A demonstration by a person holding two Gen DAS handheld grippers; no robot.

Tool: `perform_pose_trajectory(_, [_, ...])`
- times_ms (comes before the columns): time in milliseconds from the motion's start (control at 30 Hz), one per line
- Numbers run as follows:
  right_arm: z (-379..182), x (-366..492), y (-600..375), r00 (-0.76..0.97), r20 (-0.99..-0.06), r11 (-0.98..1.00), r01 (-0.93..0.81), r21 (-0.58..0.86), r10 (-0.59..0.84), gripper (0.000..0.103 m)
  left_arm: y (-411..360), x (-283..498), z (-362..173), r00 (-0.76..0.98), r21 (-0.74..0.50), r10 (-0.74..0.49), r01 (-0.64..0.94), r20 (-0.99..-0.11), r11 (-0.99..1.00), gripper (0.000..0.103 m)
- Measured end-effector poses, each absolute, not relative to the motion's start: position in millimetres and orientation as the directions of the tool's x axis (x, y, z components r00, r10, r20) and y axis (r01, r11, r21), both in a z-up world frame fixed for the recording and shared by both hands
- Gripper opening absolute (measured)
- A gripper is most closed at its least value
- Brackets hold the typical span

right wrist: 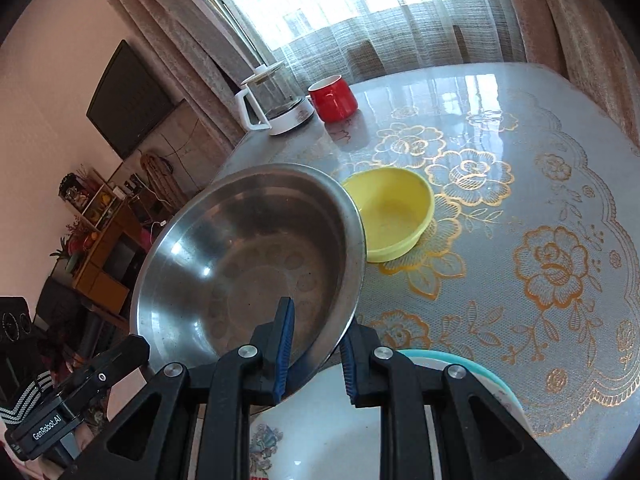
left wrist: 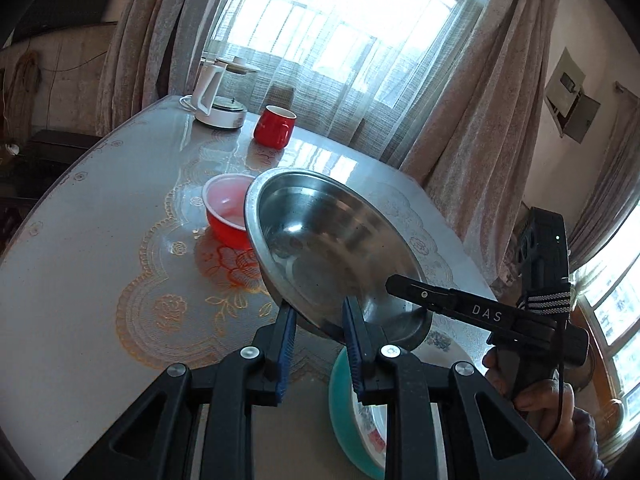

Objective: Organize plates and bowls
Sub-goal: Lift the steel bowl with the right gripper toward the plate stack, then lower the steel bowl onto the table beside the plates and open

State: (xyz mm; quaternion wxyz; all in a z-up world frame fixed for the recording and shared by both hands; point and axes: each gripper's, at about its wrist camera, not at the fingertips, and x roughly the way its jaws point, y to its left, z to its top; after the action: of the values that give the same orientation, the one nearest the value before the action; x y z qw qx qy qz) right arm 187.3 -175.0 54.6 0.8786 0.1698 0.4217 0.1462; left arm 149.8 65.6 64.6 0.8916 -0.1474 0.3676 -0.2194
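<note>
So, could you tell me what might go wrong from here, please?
1. Both grippers, left and right, pinch only the thin rim of the tilted steel bowl; it could slip.
2. It could drop onto the teal-rimmed plate below.
3. Swinging it could knock the red bowl beside it.

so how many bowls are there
3. The steel bowl is held by the left tongs and right tongs over the plate. The red bowl is on the table to its left and the yellow bowl to its right. Others may be hidden.
</note>
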Motion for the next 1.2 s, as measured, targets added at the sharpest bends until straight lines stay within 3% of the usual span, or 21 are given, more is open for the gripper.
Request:
perform_pose_trajectory(367, [19, 190, -98, 0.451, -0.763, 0.887, -0.226, 0.403, 0.462, 0.022, 132, 112, 25, 0.644, -0.449, -0.439, 0.162, -0.627, 0.879, 0.025])
perform_pose_trajectory(700, [2, 196, -59, 0.388, -0.836, 0.911, -0.302, 0.282, 0.388, 0.025, 150, 104, -2, 0.622, -0.466, -0.411, 0.082, -0.666, 0.881, 0.026])
perform_pose_trajectory(1200, [6, 189, -76, 0.43, -0.8, 0.904, -0.282, 0.321, 0.418, 0.03, 150, 96, 1, 0.65, -0.39, -0.332, 0.059, -0.684, 0.919, 0.028])
